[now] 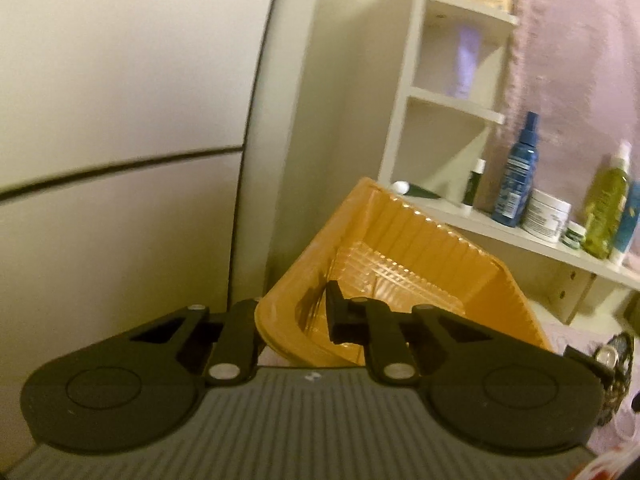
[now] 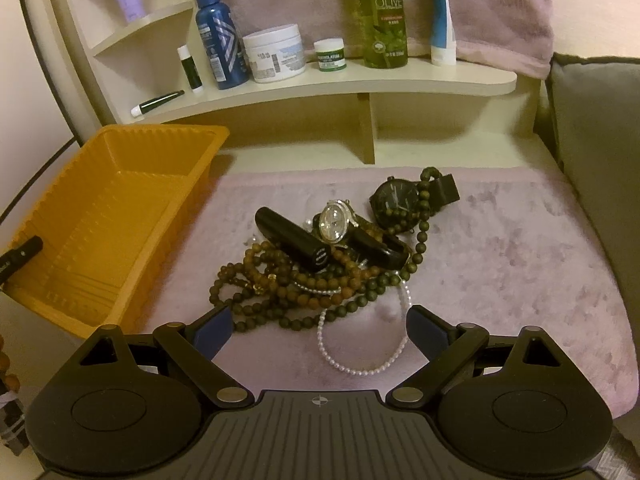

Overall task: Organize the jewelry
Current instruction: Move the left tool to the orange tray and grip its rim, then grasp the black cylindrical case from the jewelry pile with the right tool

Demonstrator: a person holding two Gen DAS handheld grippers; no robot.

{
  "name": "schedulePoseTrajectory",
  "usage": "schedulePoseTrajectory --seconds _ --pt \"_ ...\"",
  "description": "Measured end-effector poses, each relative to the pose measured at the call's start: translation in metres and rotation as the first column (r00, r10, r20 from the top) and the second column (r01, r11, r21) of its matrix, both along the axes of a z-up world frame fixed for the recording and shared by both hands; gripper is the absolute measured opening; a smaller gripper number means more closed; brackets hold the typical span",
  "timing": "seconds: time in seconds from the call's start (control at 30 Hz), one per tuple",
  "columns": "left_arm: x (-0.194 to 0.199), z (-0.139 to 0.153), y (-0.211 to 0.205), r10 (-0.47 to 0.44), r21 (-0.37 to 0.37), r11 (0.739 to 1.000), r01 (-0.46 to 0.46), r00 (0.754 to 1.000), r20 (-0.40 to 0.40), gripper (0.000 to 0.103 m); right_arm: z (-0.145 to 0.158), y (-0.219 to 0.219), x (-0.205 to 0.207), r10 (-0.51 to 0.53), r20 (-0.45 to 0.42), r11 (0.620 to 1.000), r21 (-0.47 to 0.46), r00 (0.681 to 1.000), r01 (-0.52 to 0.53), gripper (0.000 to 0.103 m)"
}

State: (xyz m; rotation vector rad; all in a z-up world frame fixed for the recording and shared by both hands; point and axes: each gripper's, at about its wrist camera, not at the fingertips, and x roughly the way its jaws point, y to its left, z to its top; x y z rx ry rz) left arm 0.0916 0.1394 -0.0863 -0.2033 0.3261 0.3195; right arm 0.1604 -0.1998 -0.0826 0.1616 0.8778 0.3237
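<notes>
- Pink towel [image 2: 500, 240] covers the surface below a white shelf [image 2: 320, 80] of bottles.
- My left gripper [image 1: 296, 320] is clamped on the near rim of the orange tray [image 2: 120, 208]; I should lift it level.
- Centre: the jewelry pile [image 2: 328, 256] lies beside the tray.
- My right gripper [image 2: 318, 334] hangs apart above the pearl bracelet [image 2: 360, 364].

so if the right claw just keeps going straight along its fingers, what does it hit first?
Probably the white pearl strand, which lies between the open right claw fingers, with the brown bead pile just beyond it on the pink mat. Depth is hard to judge.
</notes>
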Motion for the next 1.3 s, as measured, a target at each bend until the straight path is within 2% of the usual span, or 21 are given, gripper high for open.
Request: schedulePoseTrajectory --seconds 0.1,0.2,0.53,0.7,1.0,1.3 --pt "-0.002 0.005 -0.005 -0.019 0.024 1.000 0.019 1.000 0.001 0.012 0.001 -0.001 0.000 0.007 0.017 1.000 -0.003 1.000 -0.007 0.092" --pt "-0.003 0.009 -0.007 -0.035 0.031 0.999 0.035 0.999 0.005 0.011 0.001 -0.001 0.002 0.024 0.023 1.000 -0.007 0.999 -0.024 0.079" --pt "0.000 0.020 -0.020 -0.060 0.126 0.990 0.059 0.998 0.004 0.011 -0.002 0.004 0.004 0.095 0.052 0.995 -0.039 0.994 -0.093 0.057" --pt "-0.001 0.019 -0.022 -0.056 0.138 0.989 0.055 0.998 0.002 0.011 -0.006 0.012 0.007 0.142 0.062 0.989 -0.055 0.988 -0.139 0.045" --pt "0.000 0.020 -0.022 -0.052 0.152 0.987 0.053 0.999 -0.011 0.011 -0.007 0.016 0.021 0.171 0.103 0.983 -0.090 0.980 -0.162 0.035" --pt "0.003 0.020 -0.022 -0.045 0.152 0.987 0.047 0.999 -0.017 0.012 -0.013 0.023 0.041 0.229 0.178 0.966 -0.166 0.957 -0.200 0.033"
